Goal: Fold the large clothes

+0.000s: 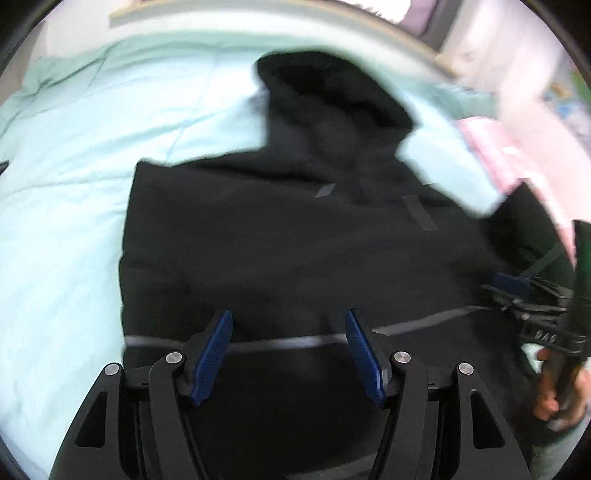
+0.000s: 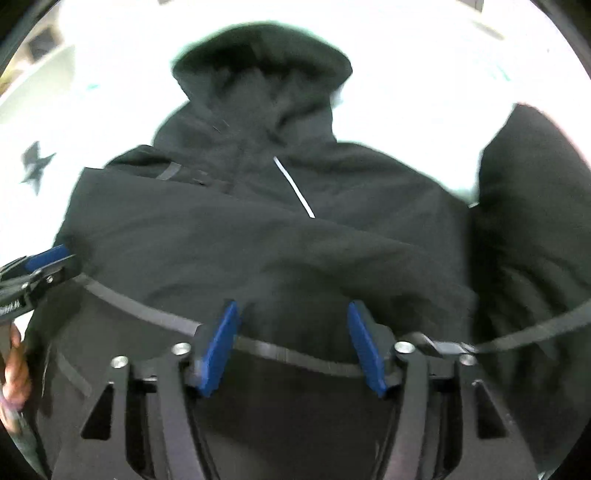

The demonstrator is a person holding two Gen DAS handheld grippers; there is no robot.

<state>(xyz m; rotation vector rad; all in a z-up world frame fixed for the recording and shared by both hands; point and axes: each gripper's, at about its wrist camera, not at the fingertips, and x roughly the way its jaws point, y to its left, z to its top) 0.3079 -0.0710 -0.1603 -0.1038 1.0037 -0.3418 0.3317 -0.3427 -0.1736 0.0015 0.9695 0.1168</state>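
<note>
A black hooded jacket [image 1: 295, 240] lies spread flat on a pale mint bedspread [image 1: 92, 147], its hood [image 1: 332, 96] pointing away from me. My left gripper [image 1: 288, 332] hovers open over the jacket's lower part, above a grey reflective stripe [image 1: 280, 343], with nothing pinched. In the right wrist view the same jacket [image 2: 258, 240] fills the frame, hood [image 2: 258, 66] at the top. My right gripper [image 2: 291, 332] stands open above a raised fold of the black cloth, pads clear of it. Each gripper shows in the other's view: the right gripper [image 1: 517, 291] at the right edge, the left gripper [image 2: 44, 262] at the left edge.
Pink and white cloth [image 1: 491, 147] lies at the right side of the bed. A hand [image 1: 557, 398] grips the right tool's handle. A dark star shape [image 2: 35, 166] shows on the bedding at left. The bed's far edge [image 1: 221, 22] runs along the top.
</note>
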